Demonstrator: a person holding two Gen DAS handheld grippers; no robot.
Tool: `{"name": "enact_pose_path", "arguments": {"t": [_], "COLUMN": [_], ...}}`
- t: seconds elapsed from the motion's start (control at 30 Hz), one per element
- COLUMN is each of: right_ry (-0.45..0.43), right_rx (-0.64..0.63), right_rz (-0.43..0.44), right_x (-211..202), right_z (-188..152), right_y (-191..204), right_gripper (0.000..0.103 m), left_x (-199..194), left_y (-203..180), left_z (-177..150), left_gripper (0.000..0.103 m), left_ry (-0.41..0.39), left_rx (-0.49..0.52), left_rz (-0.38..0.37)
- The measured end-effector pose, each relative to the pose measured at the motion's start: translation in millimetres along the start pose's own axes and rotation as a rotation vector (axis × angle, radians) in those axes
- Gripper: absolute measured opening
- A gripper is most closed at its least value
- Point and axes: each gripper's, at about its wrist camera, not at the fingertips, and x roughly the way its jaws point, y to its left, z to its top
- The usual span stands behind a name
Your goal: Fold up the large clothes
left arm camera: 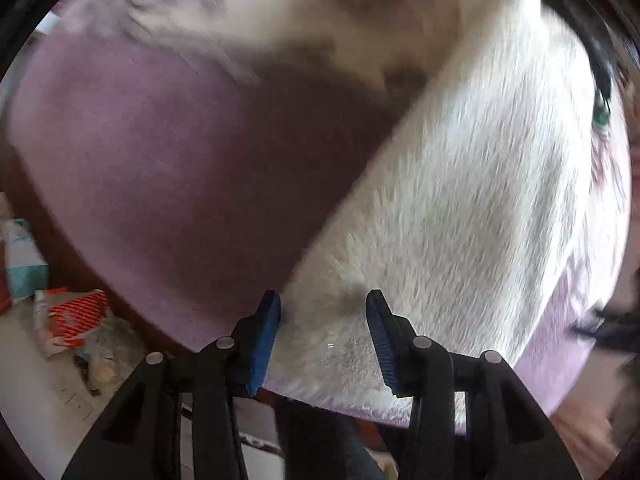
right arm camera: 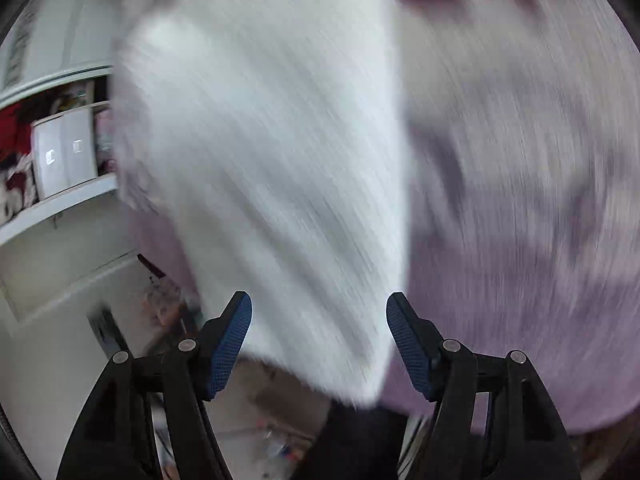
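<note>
Both grippers spread over a white fuzzy garment on a lilac surface

The left gripper (left arm camera: 323,336) is released, the white fuzzy garment (left arm camera: 460,208) lying between and ahead of its fingers on the lilac cover (left arm camera: 160,184). The right gripper (right arm camera: 319,346) is released too, the garment (right arm camera: 272,168) ahead and between its fingers, blurred; white shelves (right arm camera: 60,152) sit far to its left

White shelving (right arm camera: 60,200) with an open compartment holding a white box (right arm camera: 64,152) and red items. Pale floor (left arm camera: 36,400) carries an orange-striped package (left arm camera: 76,312) and a teal-and-white carton (left arm camera: 24,264).
</note>
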Motion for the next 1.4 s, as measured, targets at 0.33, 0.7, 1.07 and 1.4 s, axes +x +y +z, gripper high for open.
{"name": "enact_pose_path", "arguments": {"t": [0.33, 0.7, 1.07, 1.4], "right_ry": [-0.090, -0.143, -0.284, -0.159], "right_rx": [0.147, 0.102, -0.267, -0.271], "right_rz": [0.021, -0.263, -0.299, -0.395], "right_x": [60, -24, -20, 4], "right_z": [-81, -53, 126, 168], "right_y": [-46, -1, 182, 233], "right_gripper": [0.018, 0.037, 0.038, 0.041], "left_x": [-35, -67, -84, -94], "left_y": [21, 36, 36, 7], "left_z": [-48, -4, 57, 100], "left_gripper": [0.010, 0.025, 0.092, 0.092], "left_ry": [-0.115, -0.078, -0.291, -0.307], "left_rx": [0.002, 0.185, 0.165, 0.139], "left_rz": [-0.153, -0.048, 0.030, -0.070]}}
